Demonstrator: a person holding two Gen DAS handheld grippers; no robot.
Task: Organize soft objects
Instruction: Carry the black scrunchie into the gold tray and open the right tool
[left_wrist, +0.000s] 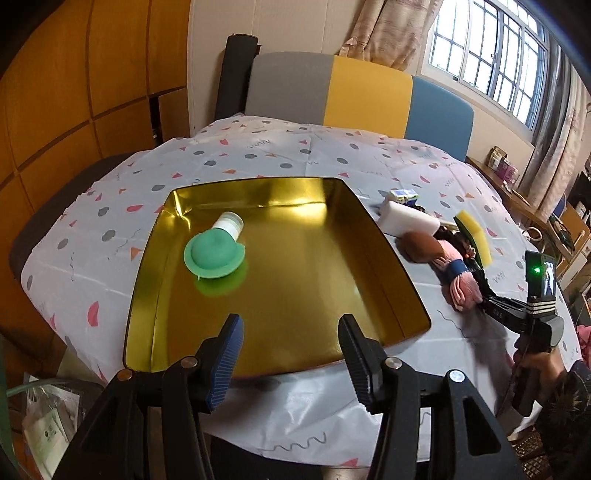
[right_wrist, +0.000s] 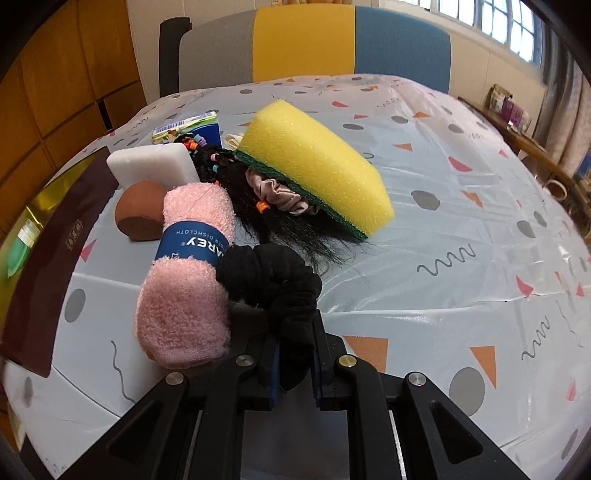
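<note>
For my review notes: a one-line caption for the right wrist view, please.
Right gripper shut on a black scrunchie beside a rolled pink dishcloth and a yellow sponge.

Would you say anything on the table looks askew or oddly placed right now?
Yes: the yellow sponge sits tilted on the heap, propped on the black hair piece and a beige scrunchie rather than lying flat. In the gold tray, the green-capped bottle lies on its side.
</note>
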